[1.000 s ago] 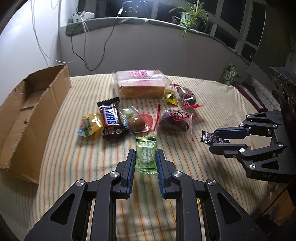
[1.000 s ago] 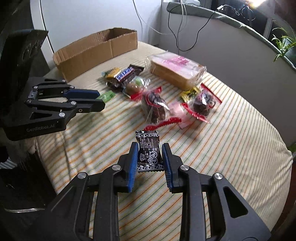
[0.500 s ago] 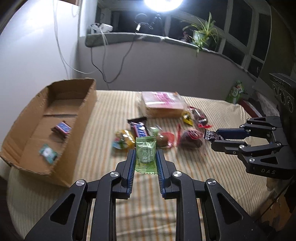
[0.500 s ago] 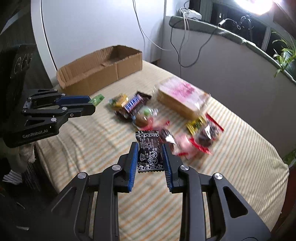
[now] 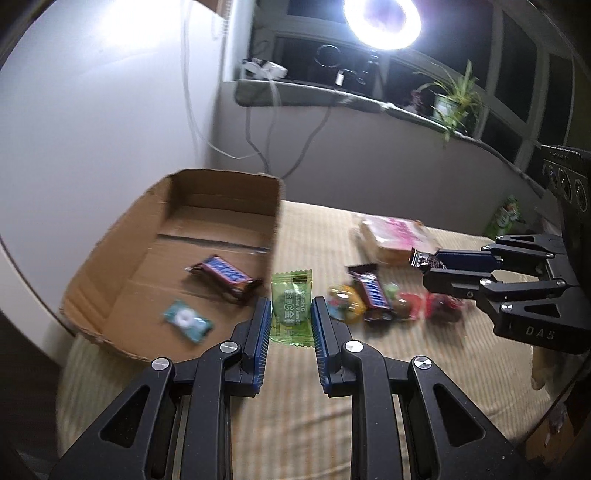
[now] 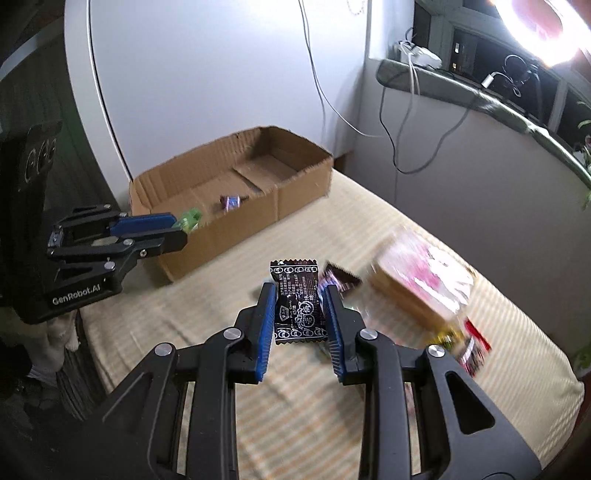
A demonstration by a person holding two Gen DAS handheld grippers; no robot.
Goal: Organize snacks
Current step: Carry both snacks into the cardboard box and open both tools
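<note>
Striped table (image 5: 332, 229) carries open cardboard box (image 5: 221, 192), wrapped bread pack (image 5: 391, 236), blurred cluster of small snacks (image 5: 373, 299).

**A lived-in room at home, lit for recording**

A soft surface under a striped cream cloth (image 6: 424, 387) is serving as the work area, sagging at its edges like a bed or cushion rather than a bench. Behind it a grey windowsill (image 5: 332, 98) is curving along dark window panes (image 5: 517, 66), and a potted spider plant (image 5: 452, 99) is sitting on it. A ring light (image 5: 382, 22) is glaring from the sill, with white and grey cables (image 6: 402, 122) trailing down the plain white wall. A worn cardboard box (image 6: 236, 192) and loose packaged snacks (image 5: 369, 299) are lying about
</note>
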